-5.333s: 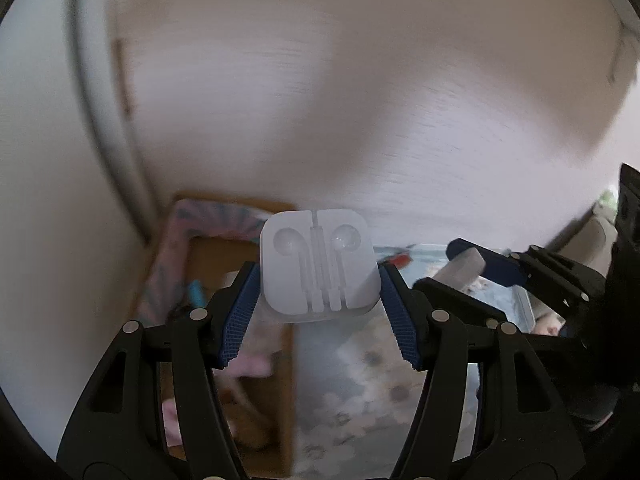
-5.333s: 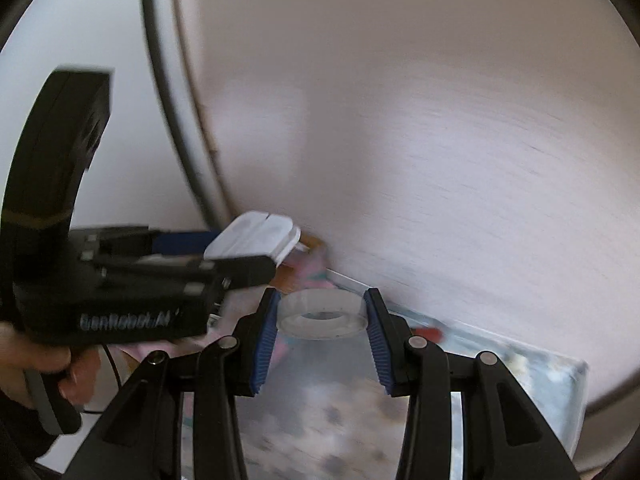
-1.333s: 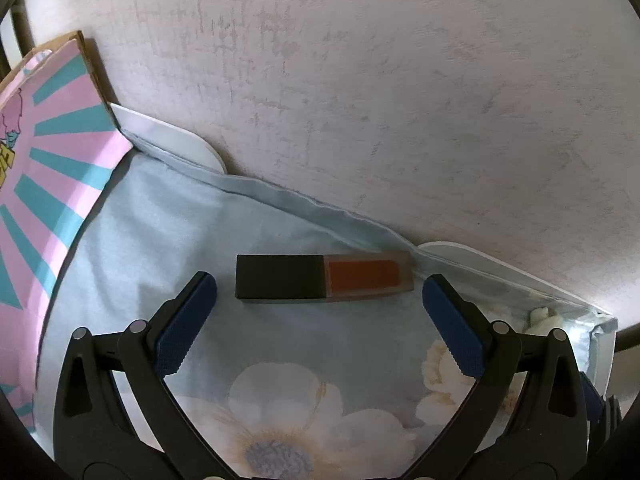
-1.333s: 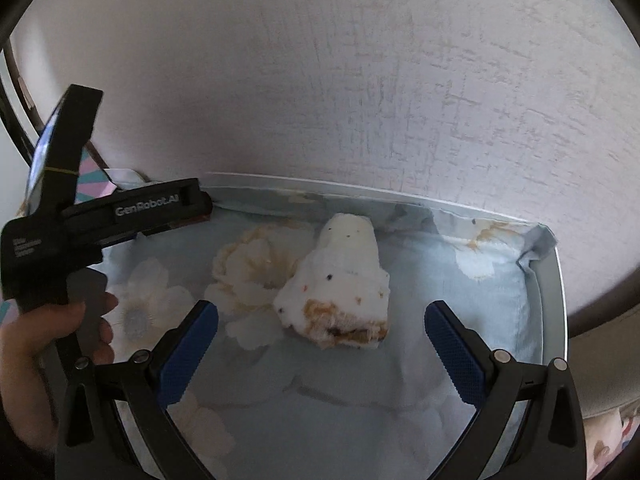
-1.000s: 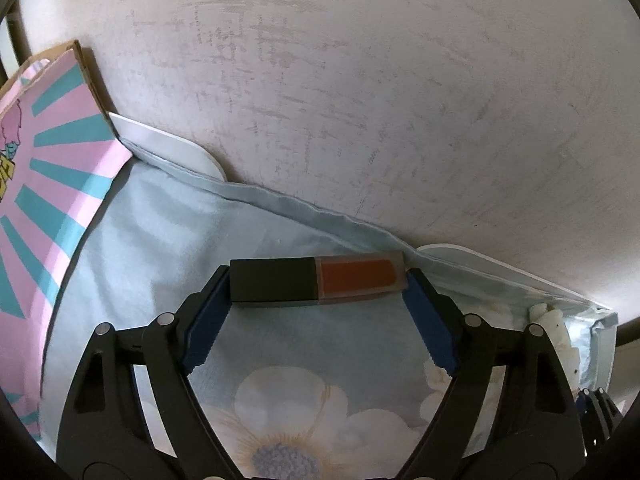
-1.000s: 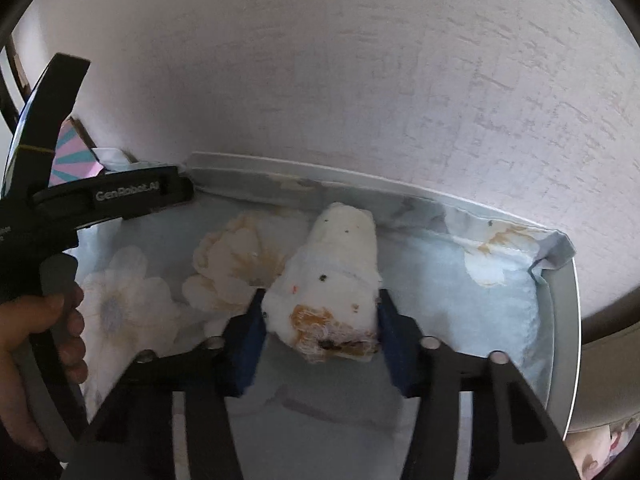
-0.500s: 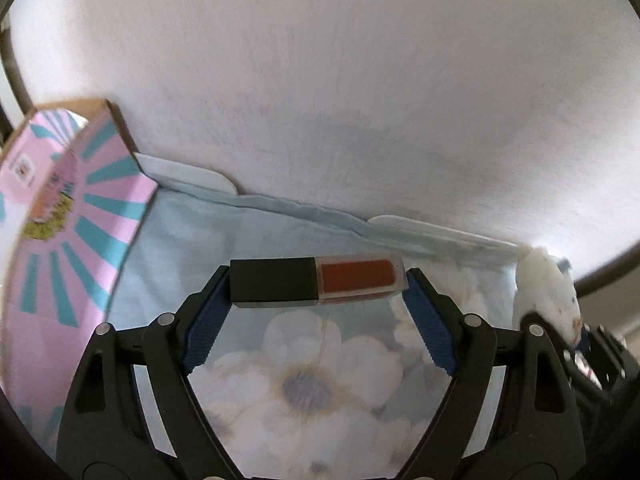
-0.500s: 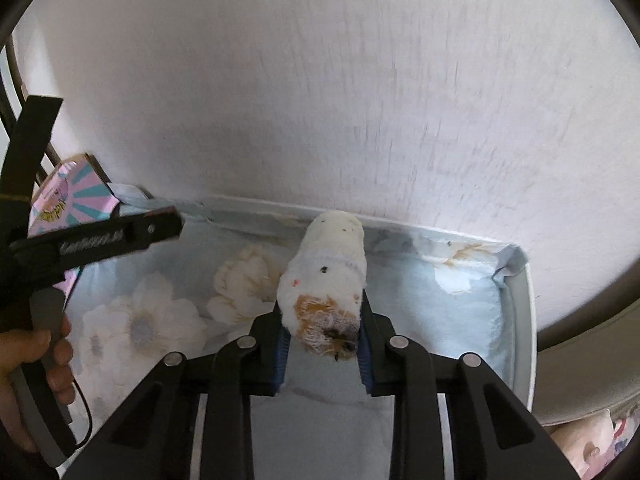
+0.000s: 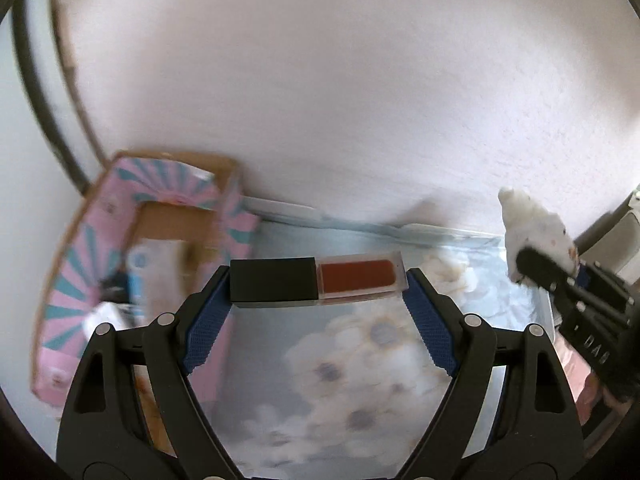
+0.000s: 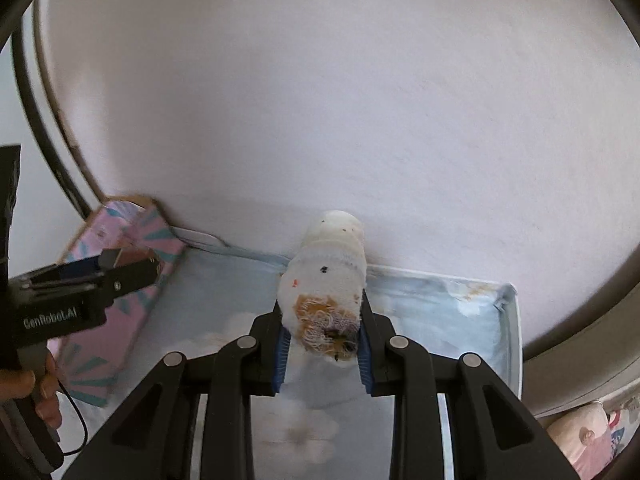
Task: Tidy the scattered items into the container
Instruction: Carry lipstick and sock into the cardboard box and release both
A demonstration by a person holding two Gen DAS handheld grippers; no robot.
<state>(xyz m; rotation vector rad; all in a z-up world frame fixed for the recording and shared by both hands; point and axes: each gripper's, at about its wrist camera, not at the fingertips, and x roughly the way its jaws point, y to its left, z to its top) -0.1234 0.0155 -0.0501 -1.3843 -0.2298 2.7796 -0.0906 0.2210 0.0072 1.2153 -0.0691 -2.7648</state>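
My left gripper [image 9: 319, 286] is shut on a lip gloss tube [image 9: 316, 281] with a black cap and a red clear body, held crosswise in the air above the flowered cloth [image 9: 360, 368]. My right gripper [image 10: 322, 334] is shut on a white plush toy [image 10: 326, 280] with an orange patch, also lifted. The toy shows at the right of the left wrist view [image 9: 532, 228]. The pink and teal cardboard box [image 9: 120, 252] stands open at the left with several items inside. The left gripper [image 10: 128, 266] hovers by the box [image 10: 120, 304] in the right wrist view.
A white textured wall [image 9: 340, 100] rises right behind the cloth and the box. The cloth lies in a white tray whose rim [image 10: 516, 340] shows at the right. A dark curved bar [image 10: 44, 120] runs up at the far left.
Both grippers closed on their items, the left on the lip gloss and the right on the plush toy, then lifted them off the cloth. The box has come into view at the left.
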